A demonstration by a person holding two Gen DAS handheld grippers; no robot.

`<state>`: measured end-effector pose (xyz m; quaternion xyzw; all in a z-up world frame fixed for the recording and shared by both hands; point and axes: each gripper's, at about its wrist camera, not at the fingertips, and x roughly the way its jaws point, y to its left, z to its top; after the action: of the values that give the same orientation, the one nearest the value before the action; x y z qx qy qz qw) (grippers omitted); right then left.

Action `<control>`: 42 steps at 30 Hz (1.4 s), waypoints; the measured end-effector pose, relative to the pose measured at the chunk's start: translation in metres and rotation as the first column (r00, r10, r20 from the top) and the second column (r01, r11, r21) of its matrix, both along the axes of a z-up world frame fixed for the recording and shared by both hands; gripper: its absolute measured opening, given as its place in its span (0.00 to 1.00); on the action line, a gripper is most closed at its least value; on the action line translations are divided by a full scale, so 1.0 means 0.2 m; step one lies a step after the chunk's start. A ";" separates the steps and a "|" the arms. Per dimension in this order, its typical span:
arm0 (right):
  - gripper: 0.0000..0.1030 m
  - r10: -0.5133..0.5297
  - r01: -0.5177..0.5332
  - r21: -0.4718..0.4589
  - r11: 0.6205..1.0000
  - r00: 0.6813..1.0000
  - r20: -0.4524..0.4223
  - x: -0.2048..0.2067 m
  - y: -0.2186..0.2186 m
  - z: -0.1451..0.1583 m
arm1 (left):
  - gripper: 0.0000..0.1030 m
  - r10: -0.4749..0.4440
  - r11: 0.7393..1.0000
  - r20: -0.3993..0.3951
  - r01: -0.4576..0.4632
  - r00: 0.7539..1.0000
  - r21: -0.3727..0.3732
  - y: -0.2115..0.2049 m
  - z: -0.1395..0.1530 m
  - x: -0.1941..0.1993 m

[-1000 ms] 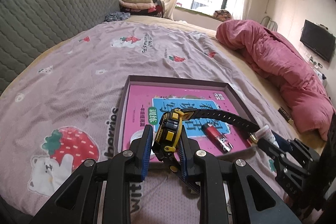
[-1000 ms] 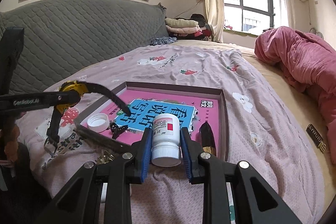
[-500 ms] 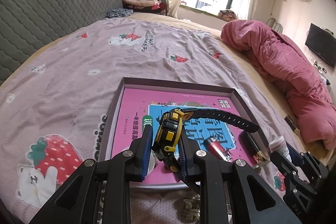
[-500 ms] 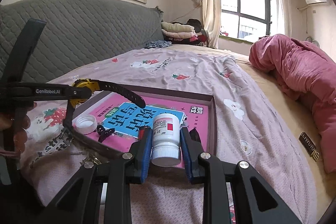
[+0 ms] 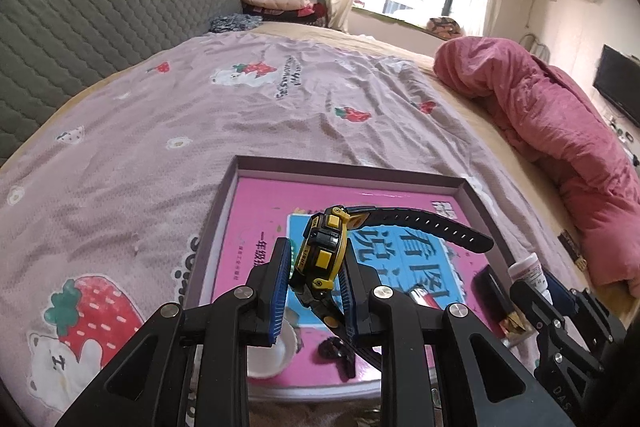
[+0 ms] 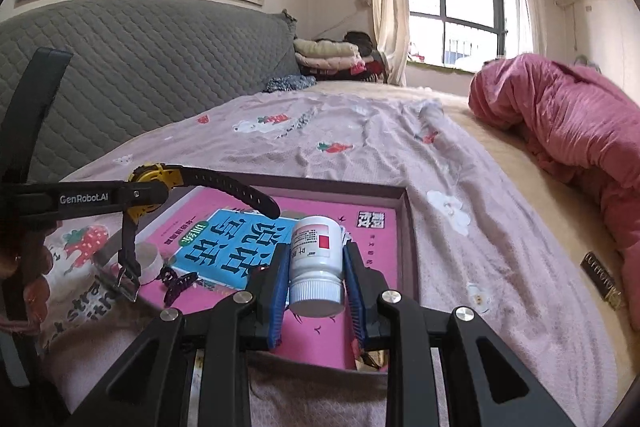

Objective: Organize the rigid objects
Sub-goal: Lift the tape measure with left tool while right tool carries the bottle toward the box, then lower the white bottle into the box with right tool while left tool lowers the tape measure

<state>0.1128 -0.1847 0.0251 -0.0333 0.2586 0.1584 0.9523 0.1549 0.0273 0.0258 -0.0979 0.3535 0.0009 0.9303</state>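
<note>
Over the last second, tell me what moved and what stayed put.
Both grippers came forward over the tray: the left gripper brought the yellow watch over the pink book, and the right gripper carried the white pill bottle past the near rim. Both grips stayed shut. The white cap, hair clip and lighter kept their places.
</note>
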 end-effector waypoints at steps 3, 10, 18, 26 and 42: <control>0.26 -0.001 0.001 -0.001 1.000 1.000 -0.017 0.03 0.01 -0.02 | 0.23 0.016 1.000 -0.012 -0.016 1.000 0.002 0.01 -0.02 0.03; 0.26 0.013 -0.013 -0.001 1.000 0.998 -0.069 0.06 -0.01 -0.09 | 0.23 0.046 0.999 -0.039 -0.045 0.998 0.020 0.01 -0.06 0.10; 0.26 0.017 -0.016 0.008 1.000 0.996 -0.091 0.07 -0.03 -0.12 | 0.23 0.050 0.998 -0.087 -0.047 0.995 0.029 -0.02 -0.13 0.15; 0.26 0.049 -0.051 -0.023 0.998 0.994 -0.098 0.06 0.02 -0.14 | 0.23 0.045 0.999 -0.124 -0.041 0.991 0.027 -0.01 -0.19 0.16; 0.26 0.063 -0.062 0.010 0.998 0.983 -0.171 0.11 0.00 -0.18 | 0.22 0.026 0.999 -0.162 -0.021 0.986 0.034 -0.02 -0.25 0.16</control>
<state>0.1350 -0.1855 -0.0108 -0.0254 0.3378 0.1911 0.9213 0.1867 0.0224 -0.0244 -0.0864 0.4271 0.0257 0.8997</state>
